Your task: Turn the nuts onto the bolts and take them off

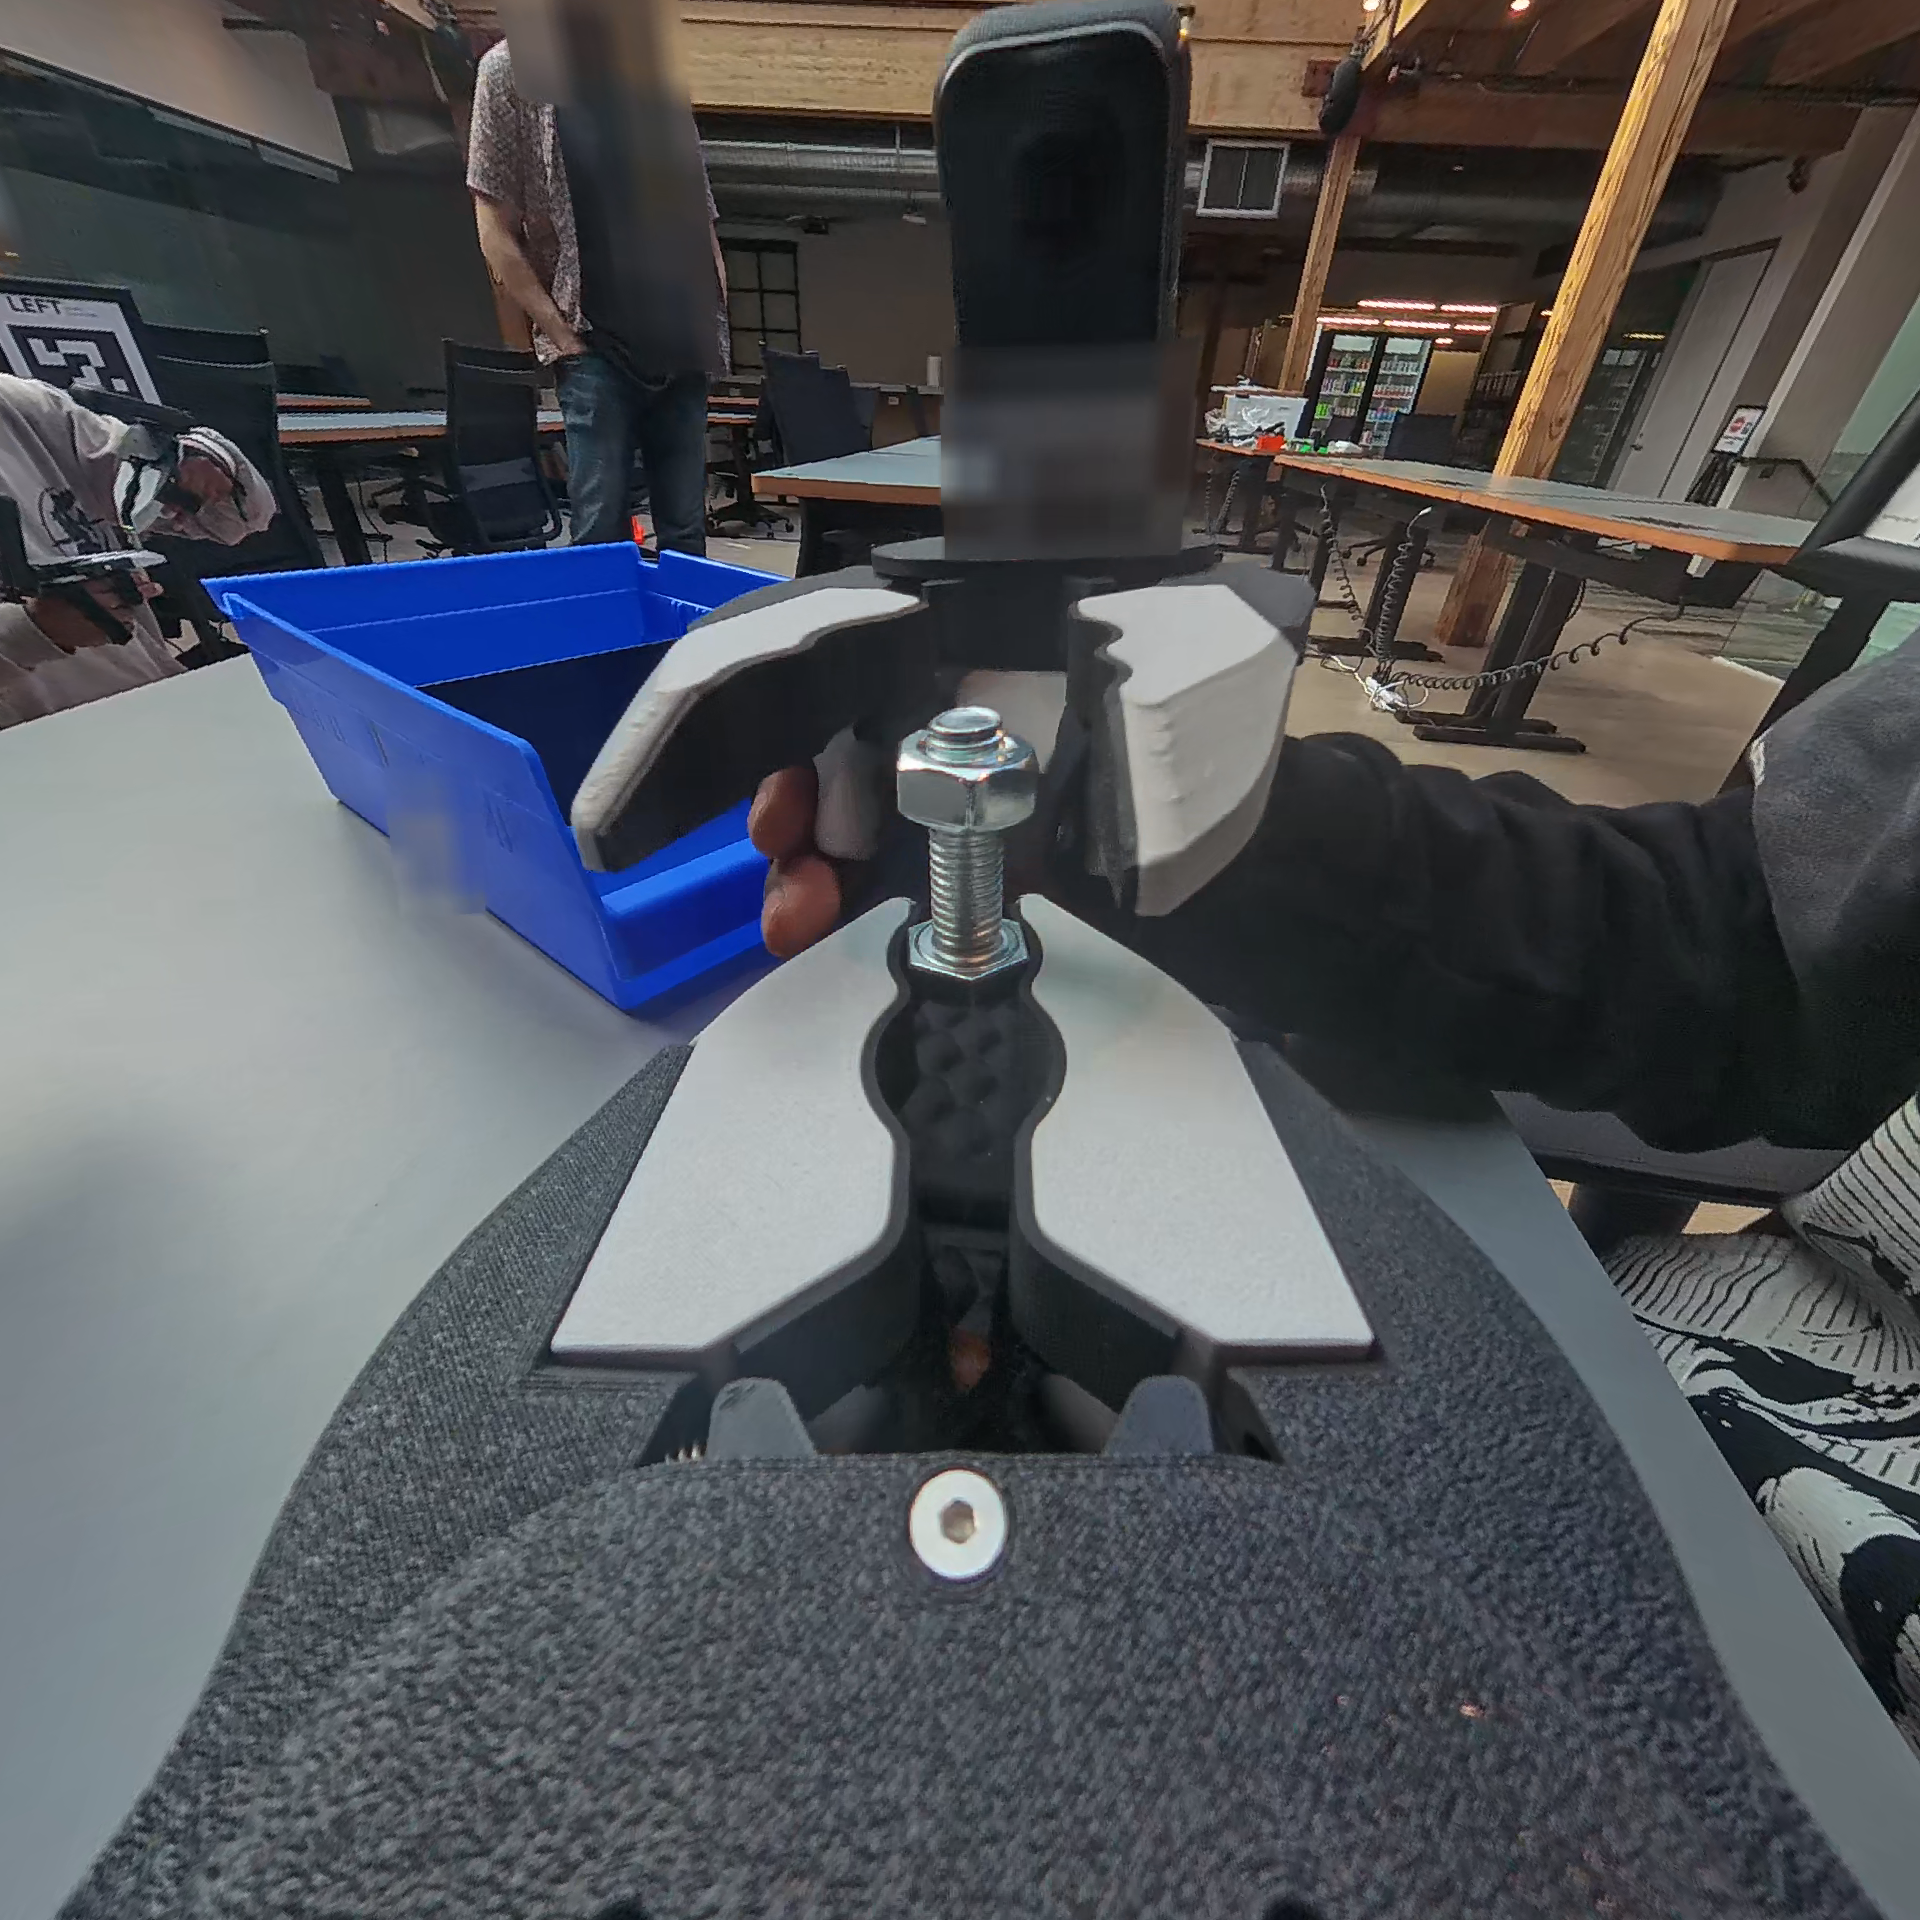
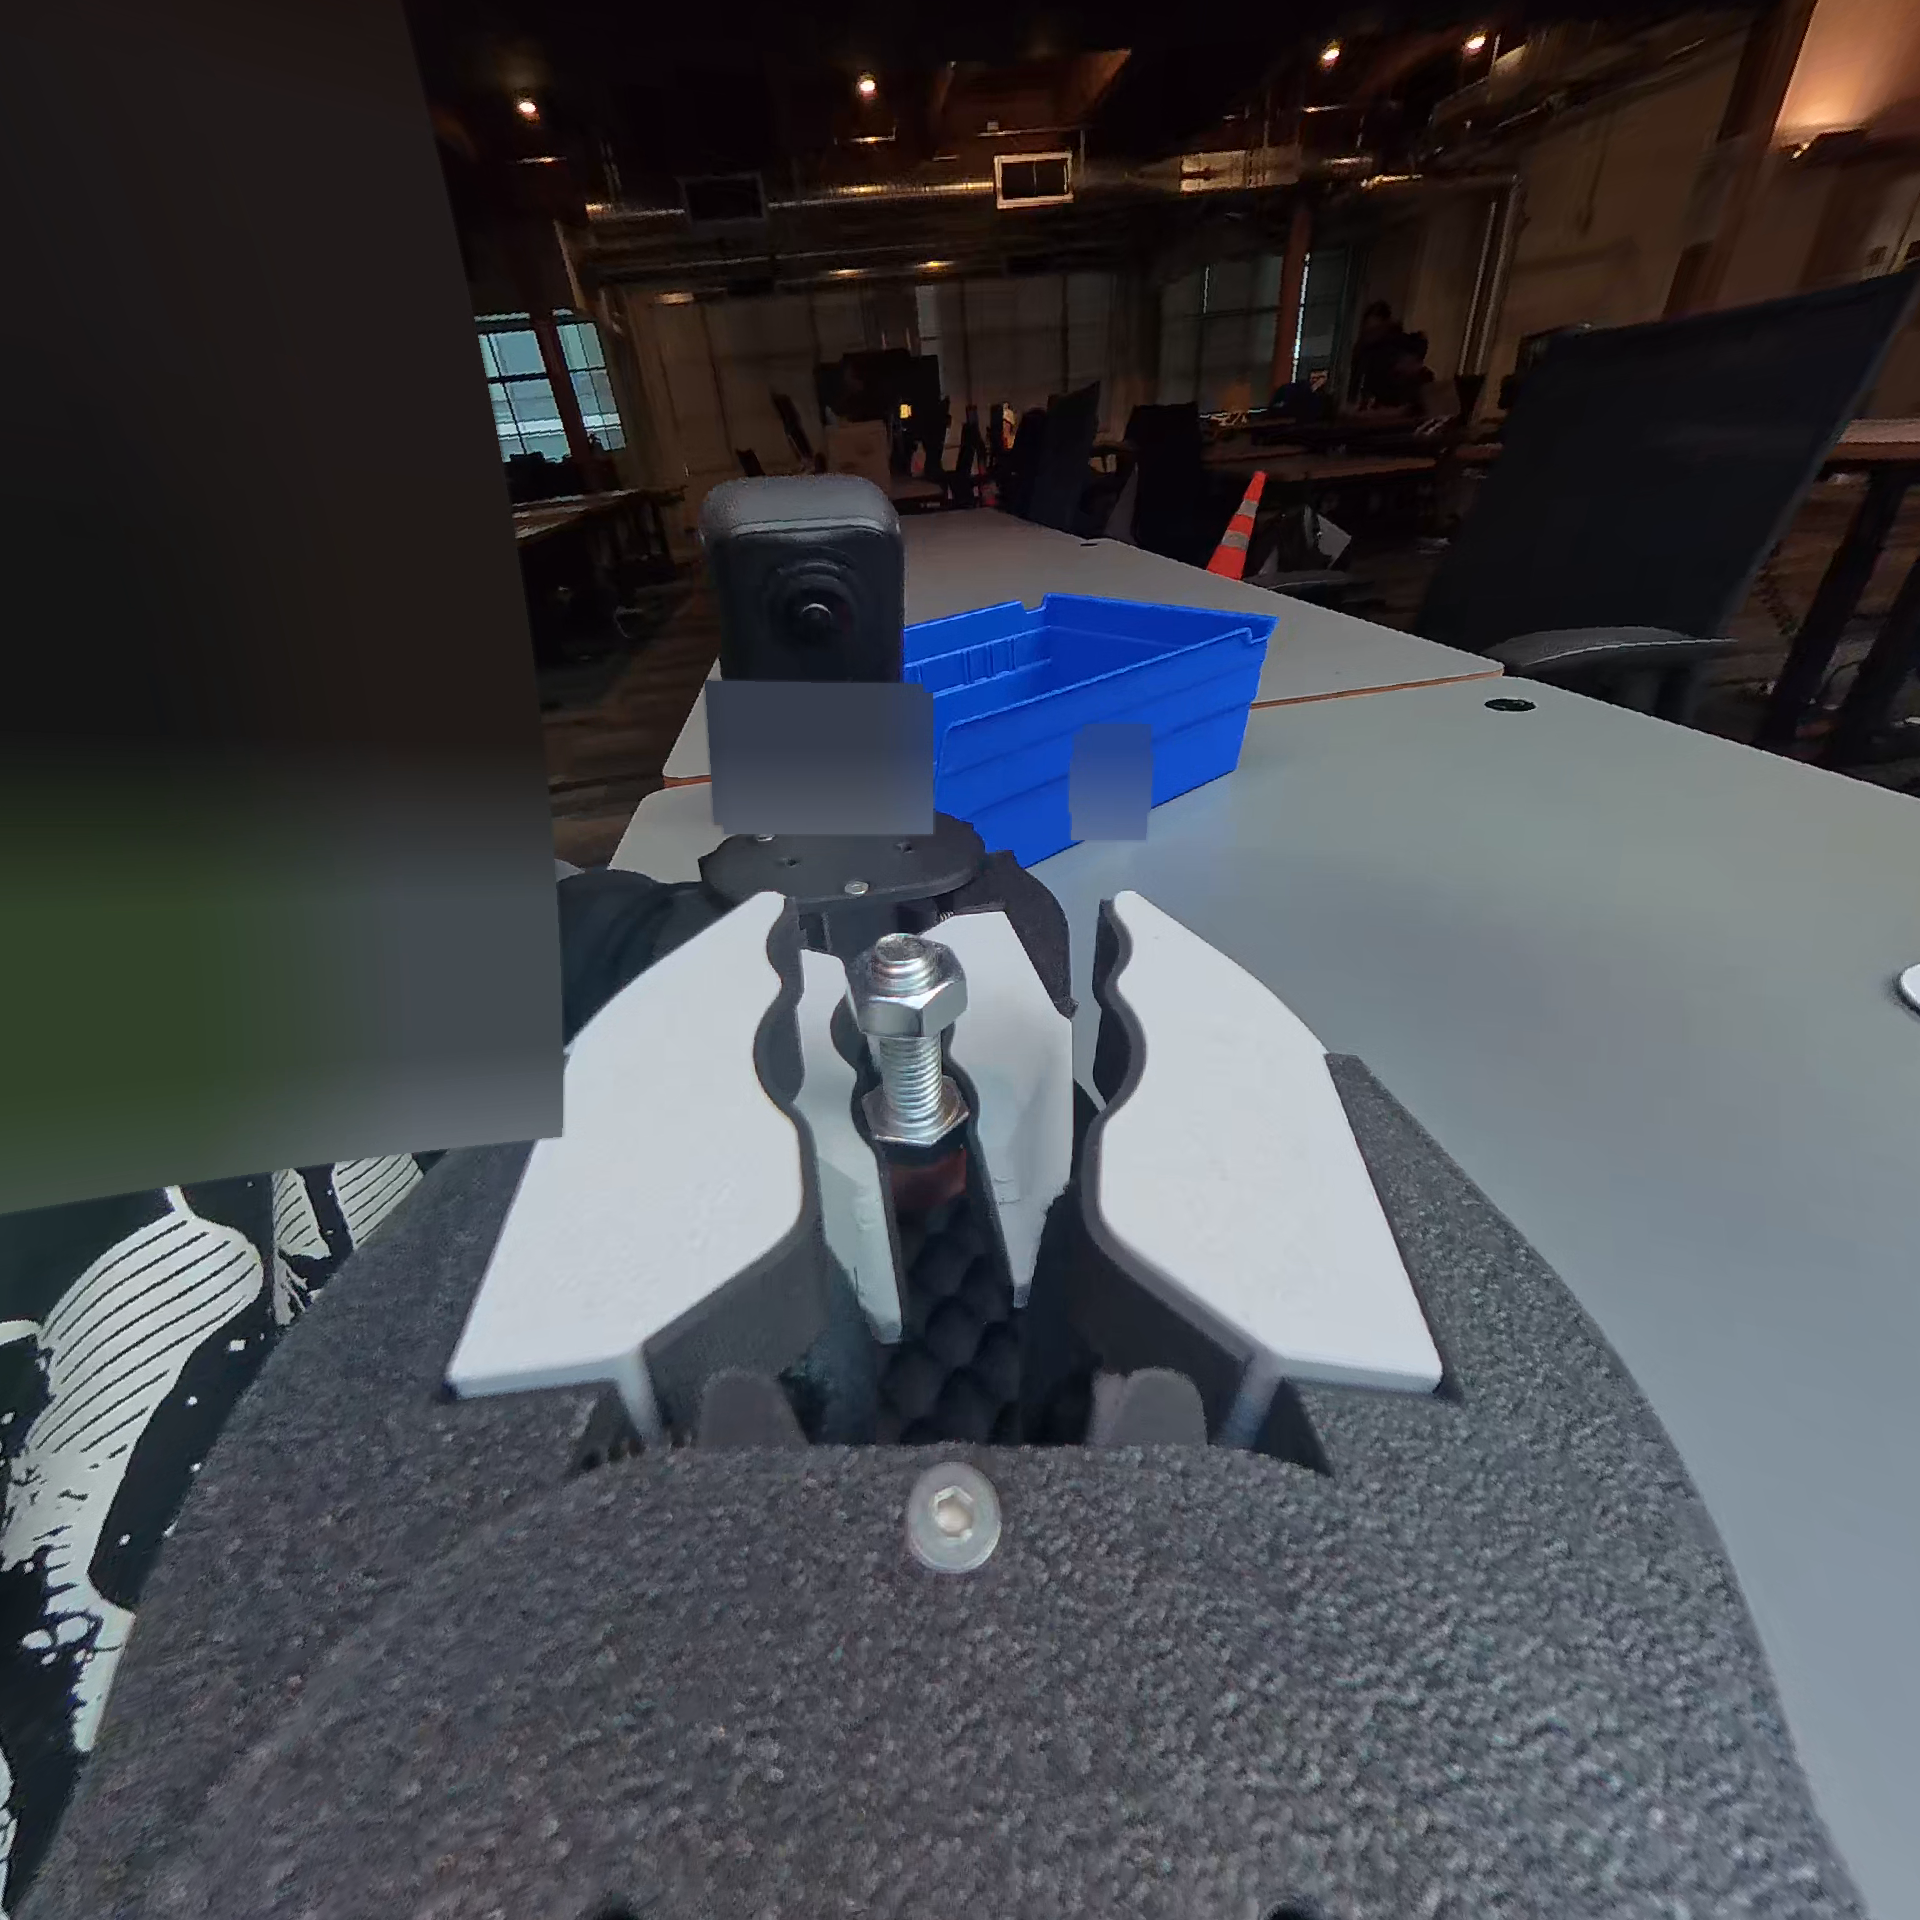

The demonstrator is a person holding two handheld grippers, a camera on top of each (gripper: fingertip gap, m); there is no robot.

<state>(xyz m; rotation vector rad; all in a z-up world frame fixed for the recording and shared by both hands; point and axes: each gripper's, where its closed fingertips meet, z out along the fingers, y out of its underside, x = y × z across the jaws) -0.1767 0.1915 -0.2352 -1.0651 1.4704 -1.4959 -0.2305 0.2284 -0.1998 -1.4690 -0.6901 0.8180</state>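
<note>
A blue plastic bin (image 1: 468, 727) sits on the grey table (image 1: 208, 1039), open and showing nothing inside. Behind the bin stands a person in jeans (image 1: 613, 343), and an orange traffic cone (image 2: 1242, 530) shows beyond its far corner.

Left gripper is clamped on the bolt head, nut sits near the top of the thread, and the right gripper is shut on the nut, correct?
Not quite. The right gripper is open around the nut, as the left wrist view shows. The left gripper does clamp the bolt head.

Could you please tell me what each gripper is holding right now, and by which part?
The left gripper clamps the bolt by its hex head, threads pointing up with the nut near the tip. The right gripper is open and holds nothing.
</note>
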